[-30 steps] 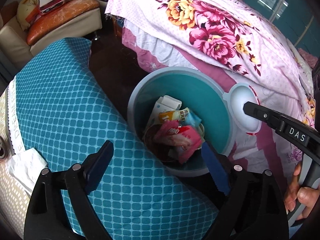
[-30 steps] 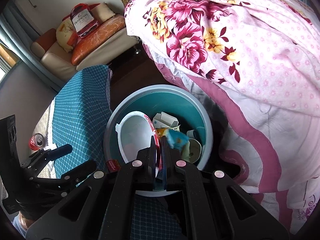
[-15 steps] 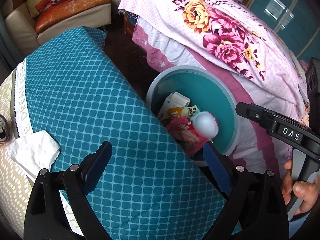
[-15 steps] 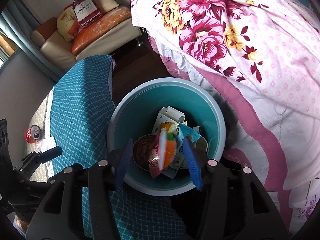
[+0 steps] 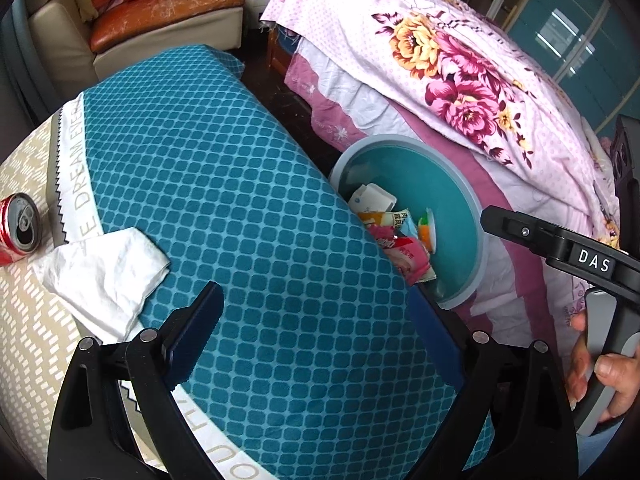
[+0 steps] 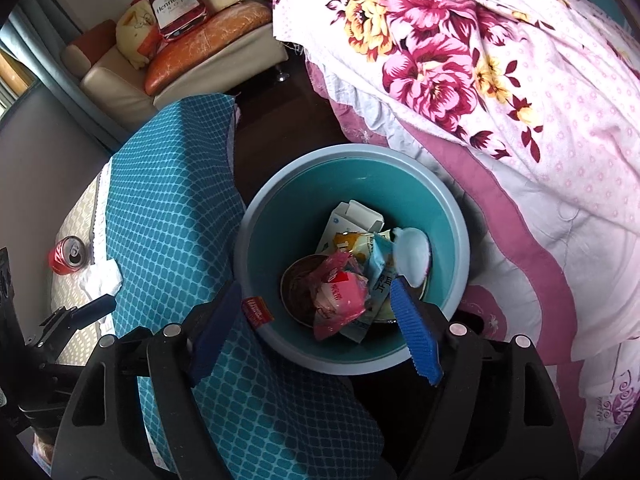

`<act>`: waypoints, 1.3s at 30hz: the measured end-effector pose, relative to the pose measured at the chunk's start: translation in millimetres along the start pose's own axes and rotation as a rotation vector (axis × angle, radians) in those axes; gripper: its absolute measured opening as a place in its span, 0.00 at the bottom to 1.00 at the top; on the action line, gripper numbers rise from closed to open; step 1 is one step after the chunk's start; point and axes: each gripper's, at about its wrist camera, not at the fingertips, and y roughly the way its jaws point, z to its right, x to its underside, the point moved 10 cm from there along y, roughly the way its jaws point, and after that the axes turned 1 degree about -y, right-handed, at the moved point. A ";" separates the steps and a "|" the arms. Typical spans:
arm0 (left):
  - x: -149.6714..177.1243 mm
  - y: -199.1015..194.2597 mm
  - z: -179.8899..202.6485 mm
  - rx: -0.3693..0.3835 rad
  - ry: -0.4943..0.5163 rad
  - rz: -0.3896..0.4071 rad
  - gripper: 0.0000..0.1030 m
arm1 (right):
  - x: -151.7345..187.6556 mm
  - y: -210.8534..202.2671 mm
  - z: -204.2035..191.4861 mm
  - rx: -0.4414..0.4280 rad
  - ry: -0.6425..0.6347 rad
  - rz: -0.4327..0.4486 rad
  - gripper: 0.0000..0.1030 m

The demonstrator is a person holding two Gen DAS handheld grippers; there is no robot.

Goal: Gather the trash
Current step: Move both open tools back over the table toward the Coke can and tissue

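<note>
A round teal bin (image 6: 448, 216) stands on the floor between table and bed, holding wrappers, a carton and a white plastic lid (image 6: 412, 256). It also shows in the left wrist view (image 5: 472, 216). My right gripper (image 6: 316, 332) is open and empty, right above the bin's near rim. My left gripper (image 5: 316, 336) is open and empty over the teal tablecloth (image 5: 224, 184). A crumpled white tissue (image 5: 104, 272) lies on the table just left of its left finger. A red soda can (image 5: 18, 228) stands further left. Both also show in the right wrist view: tissue (image 6: 102, 280), can (image 6: 68, 256).
A bed with a pink floral quilt (image 5: 460, 64) runs along the right of the bin. A beige sofa with orange cushions (image 6: 208, 32) stands at the back. Dark floor (image 6: 280, 112) lies between table, bed and sofa.
My right gripper opened and dropped the white lid into the bin. My left gripper swung left over the table, bringing the tissue and the can into view.
</note>
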 end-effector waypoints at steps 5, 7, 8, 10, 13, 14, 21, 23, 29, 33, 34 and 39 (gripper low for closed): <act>1.5 -14.5 -11.7 0.000 -0.016 0.026 0.90 | -0.8 -9.7 -21.2 -0.004 -0.035 0.007 0.71; 2.9 -21.8 -19.0 -0.001 -0.025 0.037 0.90 | -0.9 -12.8 -29.2 -0.004 -0.050 0.008 0.71; 3.2 -24.6 -22.1 -0.001 -0.029 0.041 0.90 | -0.6 -14.7 -35.4 -0.005 -0.062 0.009 0.71; 4.7 -31.2 -30.0 -0.004 -0.039 0.050 0.90 | 0.1 -17.2 -45.3 -0.008 -0.078 0.008 0.71; 8.3 -40.1 -42.3 -0.007 -0.053 0.062 0.90 | 1.4 -20.8 -61.8 -0.014 -0.109 0.009 0.71; 9.8 -42.2 -46.2 -0.009 -0.056 0.064 0.90 | 1.9 -22.0 -68.6 -0.016 -0.122 0.009 0.71; 36.8 -59.0 -100.8 -0.036 -0.108 0.071 0.91 | 8.9 -22.7 -107.4 -0.029 -0.193 -0.011 0.71; 43.5 -62.8 -117.8 -0.045 -0.133 0.077 0.91 | 11.0 -19.8 -123.4 -0.039 -0.220 -0.027 0.71; 65.5 -77.1 -177.7 -0.074 -0.201 0.096 0.91 | 12.4 0.1 -173.7 -0.069 -0.316 -0.068 0.72; 75.5 -81.3 -210.9 -0.092 -0.218 0.098 0.91 | 17.7 23.3 -215.1 -0.104 -0.404 -0.118 0.72; 77.2 -81.3 -217.8 -0.094 -0.222 0.096 0.91 | 18.7 27.5 -222.4 -0.113 -0.418 -0.127 0.72; 86.7 -82.4 -250.4 -0.103 -0.229 0.088 0.91 | 29.1 59.3 -270.1 -0.164 -0.529 -0.196 0.72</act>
